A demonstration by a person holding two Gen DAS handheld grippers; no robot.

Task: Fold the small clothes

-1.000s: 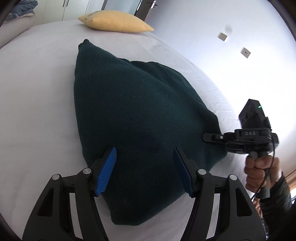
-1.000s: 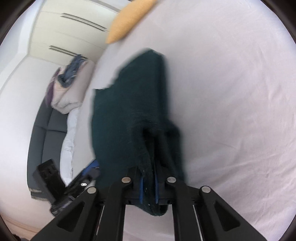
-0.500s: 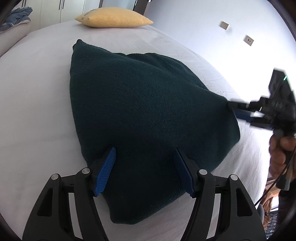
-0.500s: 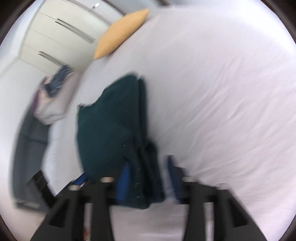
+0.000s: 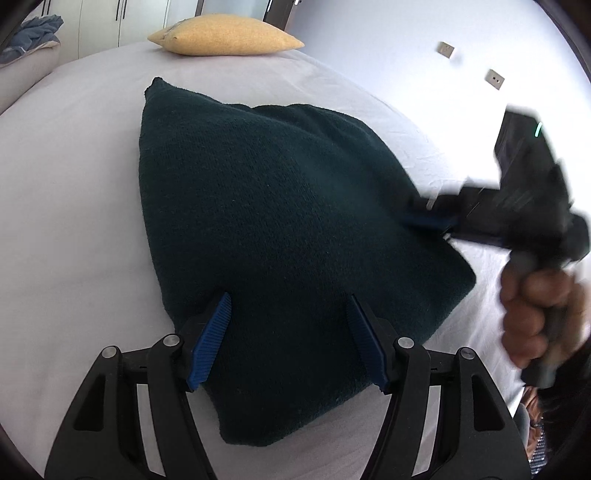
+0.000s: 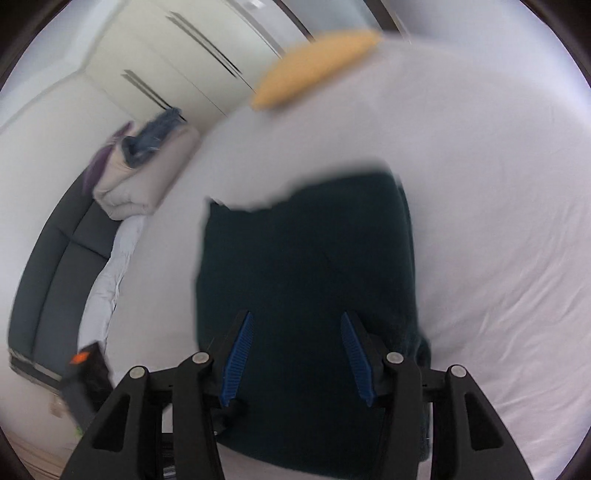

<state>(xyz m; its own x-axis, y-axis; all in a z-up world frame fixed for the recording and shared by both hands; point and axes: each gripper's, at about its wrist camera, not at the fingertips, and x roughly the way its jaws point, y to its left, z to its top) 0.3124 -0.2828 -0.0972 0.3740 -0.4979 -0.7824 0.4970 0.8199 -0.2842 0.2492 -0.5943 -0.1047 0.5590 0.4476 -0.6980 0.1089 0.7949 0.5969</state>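
Released, folded sweater [image 5: 280,236] (edges free) lies flat.

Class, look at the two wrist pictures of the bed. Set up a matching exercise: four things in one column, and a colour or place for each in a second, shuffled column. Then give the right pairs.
Things:
1. pillow
2. garment
3. bed sheet
4. sofa

Descriptions:
A. dark green knit, folded, lying in the middle of the bed
B. dark grey, standing beside the bed
C. yellow, at the far end of the bed
D. white, spread under everything on the bed

Pairs: 1-C, 2-A, 3-D, 4-B
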